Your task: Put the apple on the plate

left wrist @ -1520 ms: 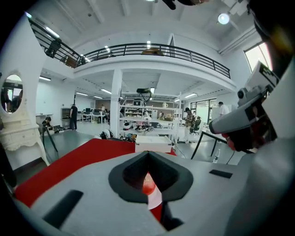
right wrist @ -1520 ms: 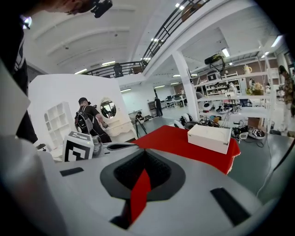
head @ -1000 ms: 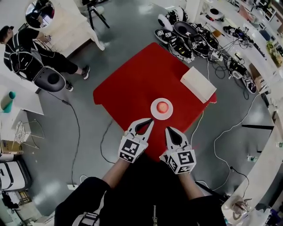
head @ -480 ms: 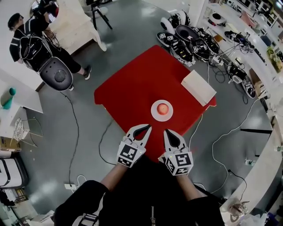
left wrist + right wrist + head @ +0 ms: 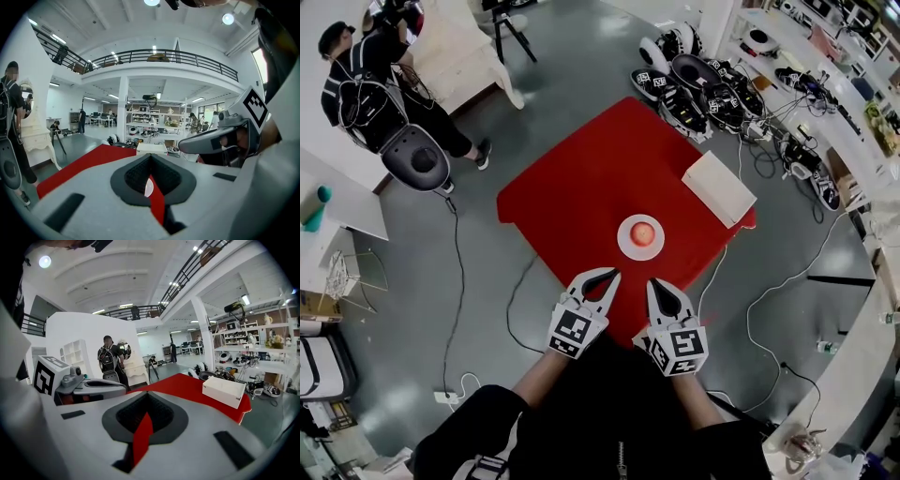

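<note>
On the white plate [image 5: 622,243], toward the near side of the red bench [image 5: 581,178], the apple [image 5: 643,233] lay exactly as it had a second earlier, touched by nothing. The left claw [image 5: 614,275] and right claw [image 5: 653,283], both with jaws together and empty, had stayed at the bench's near edge, short of the plate. Judged from this, the placement was already complete.
</note>
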{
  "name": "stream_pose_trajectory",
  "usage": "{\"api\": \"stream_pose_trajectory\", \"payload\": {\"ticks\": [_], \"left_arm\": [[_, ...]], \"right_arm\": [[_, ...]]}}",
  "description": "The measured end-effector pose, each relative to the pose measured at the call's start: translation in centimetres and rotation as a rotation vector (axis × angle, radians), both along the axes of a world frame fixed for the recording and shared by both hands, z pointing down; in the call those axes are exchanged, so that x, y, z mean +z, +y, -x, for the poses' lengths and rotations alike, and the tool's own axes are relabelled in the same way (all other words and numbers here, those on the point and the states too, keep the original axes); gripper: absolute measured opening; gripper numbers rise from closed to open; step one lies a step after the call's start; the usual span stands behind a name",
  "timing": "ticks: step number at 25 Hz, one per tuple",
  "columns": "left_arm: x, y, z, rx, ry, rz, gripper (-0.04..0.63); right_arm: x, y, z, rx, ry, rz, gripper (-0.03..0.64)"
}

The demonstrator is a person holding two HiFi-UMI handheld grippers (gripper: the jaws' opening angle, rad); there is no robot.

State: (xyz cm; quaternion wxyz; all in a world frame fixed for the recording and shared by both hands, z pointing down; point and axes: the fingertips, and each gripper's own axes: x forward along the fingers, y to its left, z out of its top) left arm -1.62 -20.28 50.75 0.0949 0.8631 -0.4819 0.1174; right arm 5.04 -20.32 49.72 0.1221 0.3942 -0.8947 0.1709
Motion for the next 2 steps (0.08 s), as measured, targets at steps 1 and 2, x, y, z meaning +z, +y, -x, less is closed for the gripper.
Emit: {"api": "stream_pose_trajectory", "payload": {"ticks": [1,2], "left_arm": [[0.06,-0.01,0.04,0.000,-0.001,0.002,0.006],[0.12,-0.02,0.08,0.000,-0.002,0.004,0.006]], "right_arm": [[0.01,0.02,0.01,0.001,0.000,0.002,0.009],[0.03,0.05,0.01,0.002,0.001,0.003,0.009]]}}
